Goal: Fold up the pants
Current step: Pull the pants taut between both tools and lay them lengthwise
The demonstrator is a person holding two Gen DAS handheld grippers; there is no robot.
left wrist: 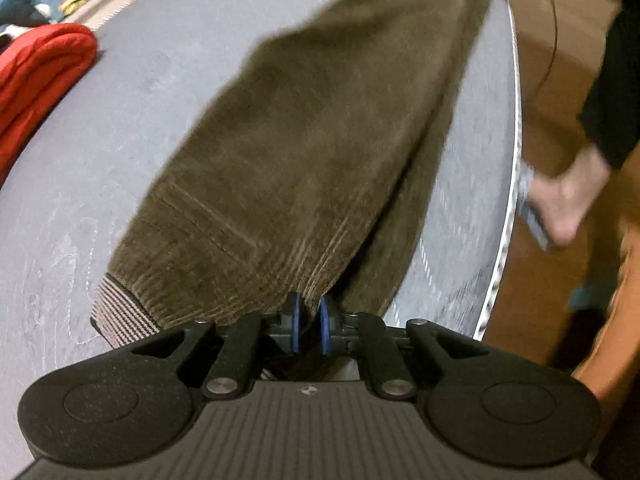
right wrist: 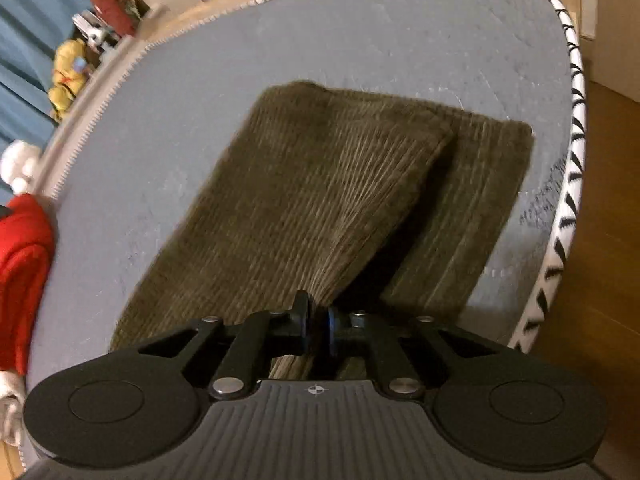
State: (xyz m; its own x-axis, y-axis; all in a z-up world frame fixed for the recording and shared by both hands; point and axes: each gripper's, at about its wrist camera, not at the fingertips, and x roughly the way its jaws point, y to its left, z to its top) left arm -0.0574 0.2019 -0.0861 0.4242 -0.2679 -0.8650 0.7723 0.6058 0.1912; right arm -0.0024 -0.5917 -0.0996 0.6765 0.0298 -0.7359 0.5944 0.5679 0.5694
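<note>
Brown corduroy pants lie lengthwise on the grey table, their striped elastic waistband nearest the camera in the left wrist view. My left gripper is at the waist edge, its blue pads nearly together with gathered cloth pinched between them. In the right wrist view the pants show two legs, the upper one lifted off the lower and casting a shadow. My right gripper is shut on the near edge of that upper leg, and the cloth's ribs converge to its pads.
A folded red garment lies at the table's left side. The white, black-patterned table rim runs along the right, with wooden floor beyond. A person's bare foot stands beside that edge. Soft toys sit past the far left edge.
</note>
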